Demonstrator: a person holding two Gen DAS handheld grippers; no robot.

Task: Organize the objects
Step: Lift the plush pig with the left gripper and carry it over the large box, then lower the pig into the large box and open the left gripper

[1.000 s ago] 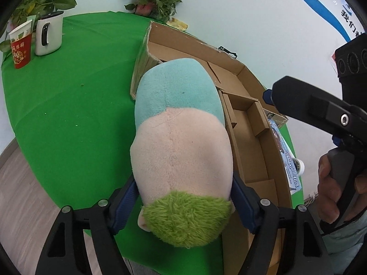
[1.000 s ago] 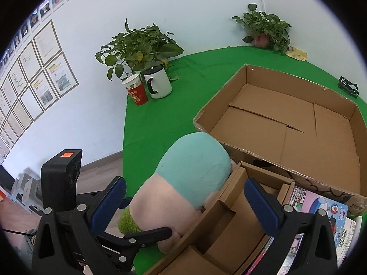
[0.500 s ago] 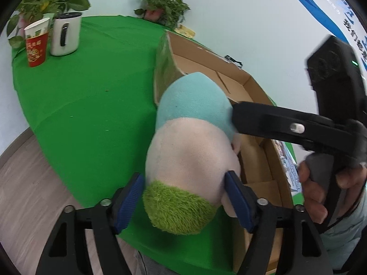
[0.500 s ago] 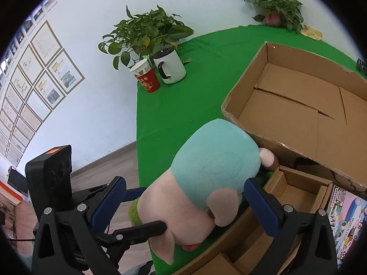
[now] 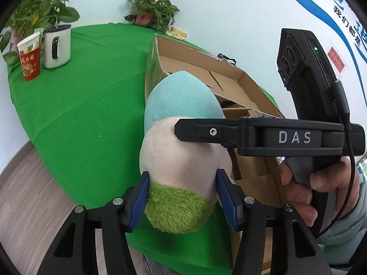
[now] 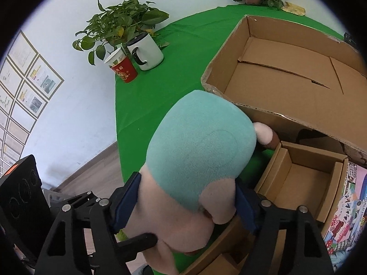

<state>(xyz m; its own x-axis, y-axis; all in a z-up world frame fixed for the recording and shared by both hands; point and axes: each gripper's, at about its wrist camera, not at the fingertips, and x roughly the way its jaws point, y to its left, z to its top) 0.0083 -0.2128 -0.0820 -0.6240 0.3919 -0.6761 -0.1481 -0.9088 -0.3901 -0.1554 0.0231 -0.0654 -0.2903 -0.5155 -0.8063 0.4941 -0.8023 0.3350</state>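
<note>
teal-pink plush toy (image 5: 183, 137), green-tufted, aloft

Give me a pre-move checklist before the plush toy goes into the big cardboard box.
1. Left gripper clamped on the plush toy, at its green end: ok.
2. Right gripper jaws around the toy's pink middle: ok.
3. Right jaws fully tight: cannot tell.
4. Big cardboard box open, floor bare: ok.
5. Toy above the box's near wall: not ok, it sits beside and below it.
6. White mug and red cup away from the path: ok.

Bright, even light; sharp centre, fisheye-warped edges.
</note>
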